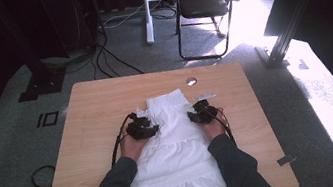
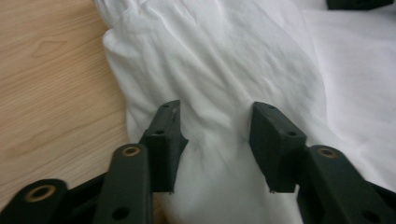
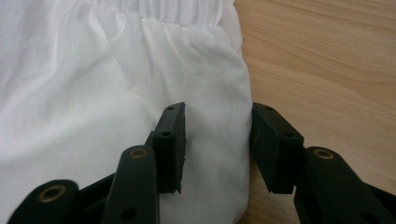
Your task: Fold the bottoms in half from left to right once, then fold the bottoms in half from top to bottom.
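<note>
While the high view shows a white garment (image 1: 175,147) lying at the centre of the tabletop (image 1: 92,115), the left gripper (image 1: 142,127) and right gripper (image 1: 202,113) rest on its sides; each gripper view shows jaws part-open, cloth between them, ungripped

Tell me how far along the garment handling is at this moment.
Done: the white garment lies spread lengthwise on the table, gathered waistband at the far end. In hand: the left gripper and right gripper straddle its side edges, jaws apart, cloth between them, not pinched. Left: no fold shows yet; the near end hangs over the table edge.
</note>
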Demonstrator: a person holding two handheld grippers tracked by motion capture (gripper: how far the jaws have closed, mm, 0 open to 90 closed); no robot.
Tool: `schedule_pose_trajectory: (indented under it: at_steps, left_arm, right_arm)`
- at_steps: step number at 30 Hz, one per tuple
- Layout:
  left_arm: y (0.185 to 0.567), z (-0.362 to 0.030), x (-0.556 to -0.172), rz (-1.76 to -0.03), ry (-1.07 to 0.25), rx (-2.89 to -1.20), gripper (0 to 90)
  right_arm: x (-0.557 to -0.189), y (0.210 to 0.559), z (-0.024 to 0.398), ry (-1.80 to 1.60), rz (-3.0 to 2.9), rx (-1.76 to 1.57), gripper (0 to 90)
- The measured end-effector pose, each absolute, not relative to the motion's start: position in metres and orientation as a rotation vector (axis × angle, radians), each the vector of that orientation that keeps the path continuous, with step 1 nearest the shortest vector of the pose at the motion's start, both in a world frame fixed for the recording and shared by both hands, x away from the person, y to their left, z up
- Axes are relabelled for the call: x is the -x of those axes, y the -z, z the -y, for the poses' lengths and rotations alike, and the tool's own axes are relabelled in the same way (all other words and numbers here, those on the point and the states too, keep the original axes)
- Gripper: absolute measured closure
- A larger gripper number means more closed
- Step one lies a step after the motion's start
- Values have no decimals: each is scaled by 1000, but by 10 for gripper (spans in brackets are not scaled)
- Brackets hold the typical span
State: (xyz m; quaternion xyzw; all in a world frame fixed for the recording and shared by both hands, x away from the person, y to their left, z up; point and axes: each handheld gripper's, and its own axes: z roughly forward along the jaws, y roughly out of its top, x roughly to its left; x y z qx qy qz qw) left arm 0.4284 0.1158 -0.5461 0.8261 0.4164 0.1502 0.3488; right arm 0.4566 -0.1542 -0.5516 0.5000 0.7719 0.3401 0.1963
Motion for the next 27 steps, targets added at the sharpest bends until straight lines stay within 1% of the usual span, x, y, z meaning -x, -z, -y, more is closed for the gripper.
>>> schedule_pose_trajectory:
  at_steps: [9,10,11,16,20,21,22,23,24,25,26,27]
  left_arm:
    - [551,-131,-383,-1039,-345,-2100,577]
    - [551,-131,-383,-1039,-345,-2100,577]
    - [551,-134,-374,-1033,-332,-2099,577]
    - [552,-141,-356,-1008,-321,-2102,577]
    - [552,-141,-356,-1003,-317,-2107,559]
    - [550,-142,-358,-1008,-277,-2109,559]
    - [549,-143,-361,-1025,-256,-2094,471]
    - [547,-143,-364,-1029,-255,-2079,448]
    - [544,-144,-366,-1029,-260,-2064,448]
    - [541,-144,-370,-1035,-265,-2045,407]
    - [536,-144,-382,-1051,-265,-2019,336]
    - [536,-144,-387,-1065,-262,-2011,313]
  right_arm:
    - [-420,551,149,-934,-2165,-1417,580]
    - [-420,551,149,-934,-2165,-1417,580]
    - [-405,551,146,-932,-2173,-1414,581]
    - [-388,551,142,-931,-2196,-1394,580]
    - [-385,553,143,-951,-2184,-1386,580]
    - [-384,553,143,-953,-2182,-1387,580]
    - [-385,553,143,-952,-2184,-1387,580]
    - [-385,553,143,-953,-2186,-1385,580]
    - [-385,553,143,-953,-2186,-1385,580]
    - [-385,553,143,-953,-2188,-1383,580]
    - [-385,553,143,-955,-2188,-1380,579]
    - [-385,553,143,-958,-2187,-1380,580]
